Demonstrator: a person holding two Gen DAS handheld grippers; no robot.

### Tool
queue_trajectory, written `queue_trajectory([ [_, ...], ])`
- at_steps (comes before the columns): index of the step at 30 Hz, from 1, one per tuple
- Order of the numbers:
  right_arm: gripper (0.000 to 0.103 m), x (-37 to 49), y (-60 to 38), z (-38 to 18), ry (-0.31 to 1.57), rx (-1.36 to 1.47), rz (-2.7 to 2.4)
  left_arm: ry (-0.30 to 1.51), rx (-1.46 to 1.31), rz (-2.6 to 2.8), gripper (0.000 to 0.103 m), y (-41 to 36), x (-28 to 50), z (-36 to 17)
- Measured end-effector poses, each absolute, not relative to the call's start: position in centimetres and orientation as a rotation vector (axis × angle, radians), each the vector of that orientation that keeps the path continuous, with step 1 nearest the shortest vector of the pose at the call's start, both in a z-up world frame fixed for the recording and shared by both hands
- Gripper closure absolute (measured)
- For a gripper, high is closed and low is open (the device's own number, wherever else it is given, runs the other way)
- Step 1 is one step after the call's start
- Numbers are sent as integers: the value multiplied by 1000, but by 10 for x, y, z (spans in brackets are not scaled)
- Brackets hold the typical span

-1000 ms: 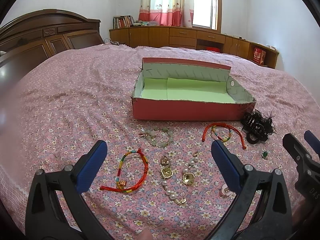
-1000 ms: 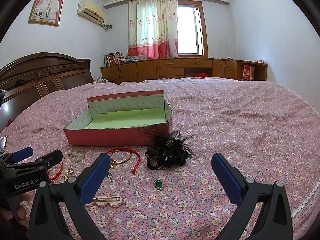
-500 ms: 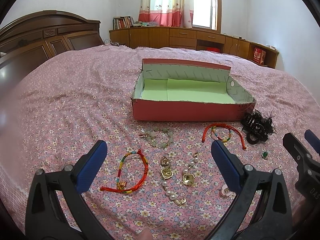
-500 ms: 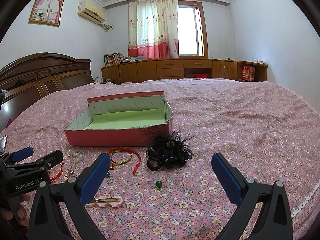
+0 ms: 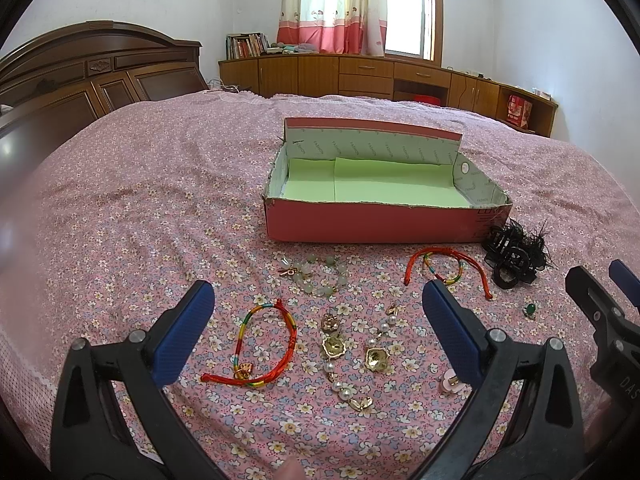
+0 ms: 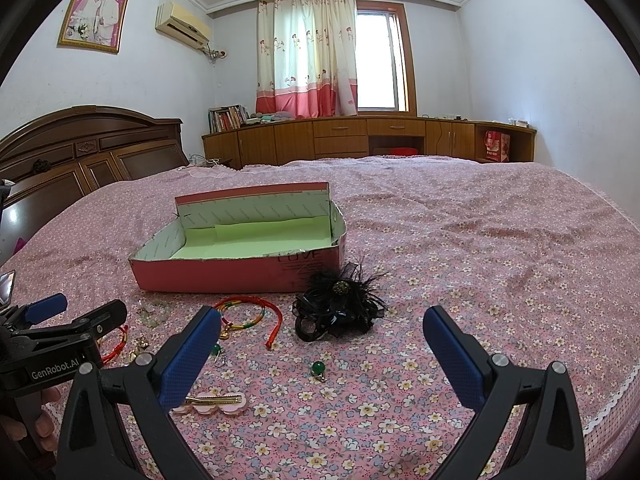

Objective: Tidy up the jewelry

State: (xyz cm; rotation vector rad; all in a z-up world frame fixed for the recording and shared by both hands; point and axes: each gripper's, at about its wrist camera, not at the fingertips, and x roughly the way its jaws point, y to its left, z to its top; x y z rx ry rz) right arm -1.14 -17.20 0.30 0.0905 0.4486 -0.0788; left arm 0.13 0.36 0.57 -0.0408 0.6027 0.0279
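Note:
A red box with a green lining [image 5: 384, 220] [image 6: 240, 276] stands open on the bed. In front of it lie a rainbow cord bracelet [image 5: 266, 348], a pale green bead bracelet [image 5: 320, 276], gold and pearl earrings [image 5: 352, 356], a red cord bracelet [image 5: 444, 268] [image 6: 250, 314], a black feather hair clip [image 5: 514, 258] [image 6: 340, 306], a green bead charm [image 5: 530, 310] [image 6: 318, 369] and a pink hair clip [image 6: 216, 402]. My left gripper [image 5: 318, 330] is open above the earrings. My right gripper [image 6: 322, 354] is open above the green charm.
The bed has a pink flowered cover [image 6: 480, 240]. A dark wooden headboard [image 5: 80, 80] stands at the left. Wooden cabinets [image 6: 360, 136] line the far wall under a curtained window. The bed's lace edge [image 6: 612, 396] runs at the right.
Both grippers have drifted very slightly; the box and jewelry have not moved. Both stay open.

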Motion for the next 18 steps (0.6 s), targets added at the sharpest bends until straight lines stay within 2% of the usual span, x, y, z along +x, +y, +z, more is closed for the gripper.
queue_trajectory([
  [18, 0, -12, -172, 3, 449, 91, -79, 603, -39, 28, 6, 3, 2, 6],
])
